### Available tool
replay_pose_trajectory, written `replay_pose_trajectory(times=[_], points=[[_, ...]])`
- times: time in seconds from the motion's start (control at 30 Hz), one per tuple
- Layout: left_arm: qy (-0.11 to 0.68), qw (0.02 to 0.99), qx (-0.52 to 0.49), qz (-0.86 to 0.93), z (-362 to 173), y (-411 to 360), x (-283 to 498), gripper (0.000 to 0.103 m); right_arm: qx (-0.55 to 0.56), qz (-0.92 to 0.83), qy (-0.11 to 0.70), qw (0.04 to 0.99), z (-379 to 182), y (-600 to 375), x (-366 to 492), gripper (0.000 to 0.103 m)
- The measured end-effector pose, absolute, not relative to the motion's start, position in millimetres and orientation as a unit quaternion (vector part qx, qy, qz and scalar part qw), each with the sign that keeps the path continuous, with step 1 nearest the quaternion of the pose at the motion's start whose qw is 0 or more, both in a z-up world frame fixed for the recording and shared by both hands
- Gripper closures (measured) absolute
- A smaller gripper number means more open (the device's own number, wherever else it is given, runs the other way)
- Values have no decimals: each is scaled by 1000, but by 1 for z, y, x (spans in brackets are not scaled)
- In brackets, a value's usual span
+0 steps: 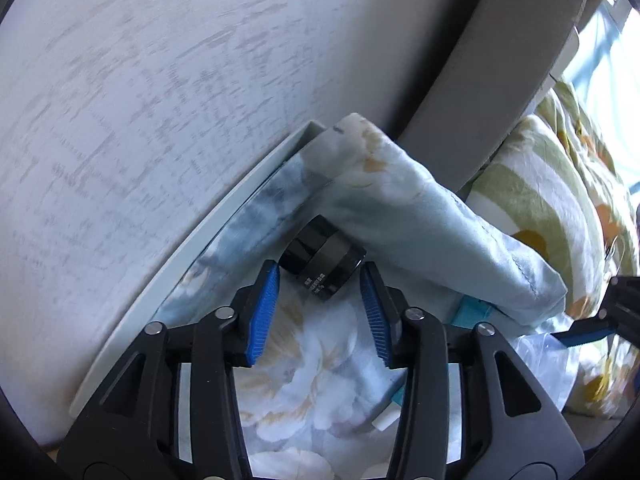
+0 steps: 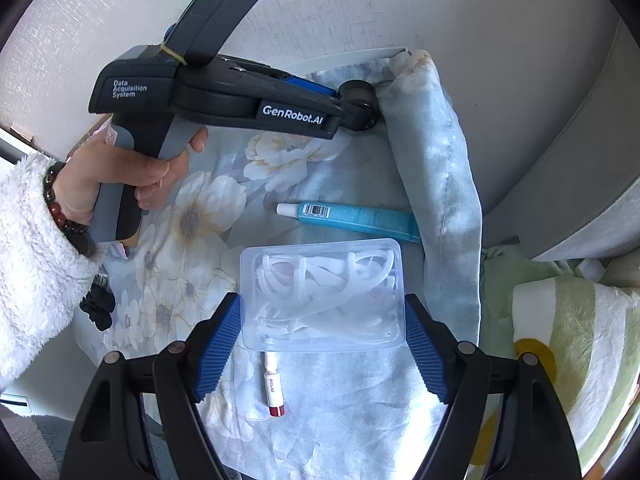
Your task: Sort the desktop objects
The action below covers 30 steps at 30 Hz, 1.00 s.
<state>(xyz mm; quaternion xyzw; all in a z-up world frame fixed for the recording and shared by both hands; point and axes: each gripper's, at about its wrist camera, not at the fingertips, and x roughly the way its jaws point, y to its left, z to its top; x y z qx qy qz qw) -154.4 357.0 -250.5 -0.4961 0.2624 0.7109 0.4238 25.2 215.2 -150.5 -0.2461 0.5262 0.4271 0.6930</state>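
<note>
A black cylinder (image 1: 322, 260) lies on its side on the floral cloth (image 1: 312, 360), against a raised fold (image 1: 400, 200). My left gripper (image 1: 320, 272) points down at it, open. Its blue pads flank the cylinder's near end with slim gaps on both sides. The right wrist view shows this left gripper (image 2: 352, 108) reaching the cylinder (image 2: 360, 92). My right gripper (image 2: 323, 300) is shut on a clear box of white floss picks (image 2: 320, 288), with the pad tips against its two sides. A blue tube (image 2: 356, 218) lies beyond the box. A small white tube with a red end (image 2: 274, 390) lies partly under it.
A hand (image 2: 120, 172) in a fluffy white sleeve with a bead bracelet holds the left gripper. A black scrunchie (image 2: 98, 308) lies at the cloth's left edge. The pale tabletop edge (image 1: 160, 280) meets a textured wall (image 1: 160, 80). A grey padded panel (image 1: 480, 80) and striped bedding (image 1: 560, 200) stand to the right.
</note>
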Motion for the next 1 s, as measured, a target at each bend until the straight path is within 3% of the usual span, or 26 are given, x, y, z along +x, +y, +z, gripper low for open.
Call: replay_pose_trajectory(times=[0.13,0.23,0.27,0.53,1.0], points=[[285,434,-479,707,-255,370,-149,58,-236,425,529,695,-151,213,29,27],[273,443,-487,701,-257,376,-152,63,-230,421,533,697,-153,211,33,27],[272,442,-487,702,-256,376,-152,72,-228,420,534,697,-153,210,33,27],[266,434,-494,705,-246,360,-148,75,-227,403,537,706,-151,214,33,27],[188,400,-493,750,-142,259,-134,76,-264,392,511,718,-101,255,7,27]])
